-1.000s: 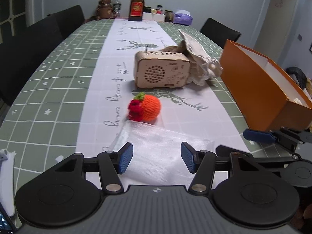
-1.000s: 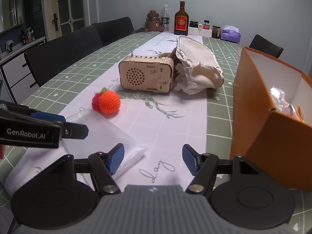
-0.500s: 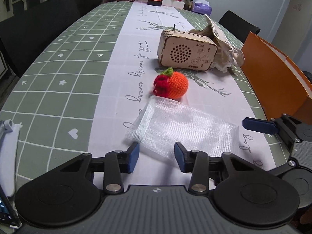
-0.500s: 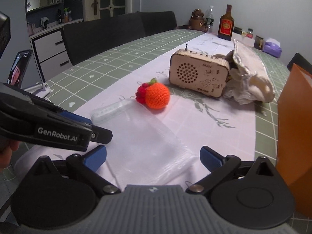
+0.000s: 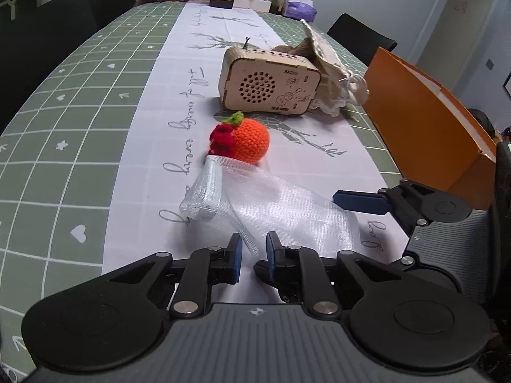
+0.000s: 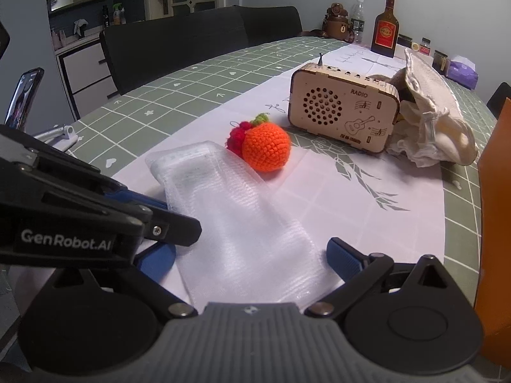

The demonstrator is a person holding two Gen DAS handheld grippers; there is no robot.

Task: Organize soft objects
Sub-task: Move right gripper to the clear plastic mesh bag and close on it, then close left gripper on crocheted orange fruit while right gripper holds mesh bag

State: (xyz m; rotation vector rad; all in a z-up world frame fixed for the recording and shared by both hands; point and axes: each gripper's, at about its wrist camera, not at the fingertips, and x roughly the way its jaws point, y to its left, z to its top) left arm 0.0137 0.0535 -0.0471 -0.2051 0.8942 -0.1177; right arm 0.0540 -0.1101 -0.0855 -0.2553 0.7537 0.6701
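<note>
In the left wrist view, the left gripper point(image 5: 254, 257) was seen at lower centre with its blue pads point(image 5: 237, 255) drawn narrow around a raised fold of the sheer white mesh pouch point(image 5: 271, 204); whether the fold was actually pinched could not be told. Only this view showed the pouch lifted at that near edge. The right gripper point(image 5: 361, 202) entered at right centre, one blue finger lying over the pouch's right side.

In the right wrist view, the right gripper point(image 6: 252, 260) was shown with fingers spread wide, the mesh pouch point(image 6: 236, 223) lying between them, while the left gripper point(image 6: 153, 220) was seen from the side at left, its tips over the pouch's left edge.

The orange crocheted ball with red and green trim point(image 6: 265, 146) was touching the pouch's far end. Behind it stood a wooden radio-shaped box point(image 6: 343, 111) and a crumpled cream cloth bag point(image 6: 434, 124).

The green gridded tablecloth point(image 5: 80, 111) carried a white runner point(image 5: 179, 102); an orange cardboard box point(image 5: 424, 121) stood at right, black chairs point(image 6: 179, 44) alongside, and a brown bottle point(image 6: 386, 28) at the far end.
</note>
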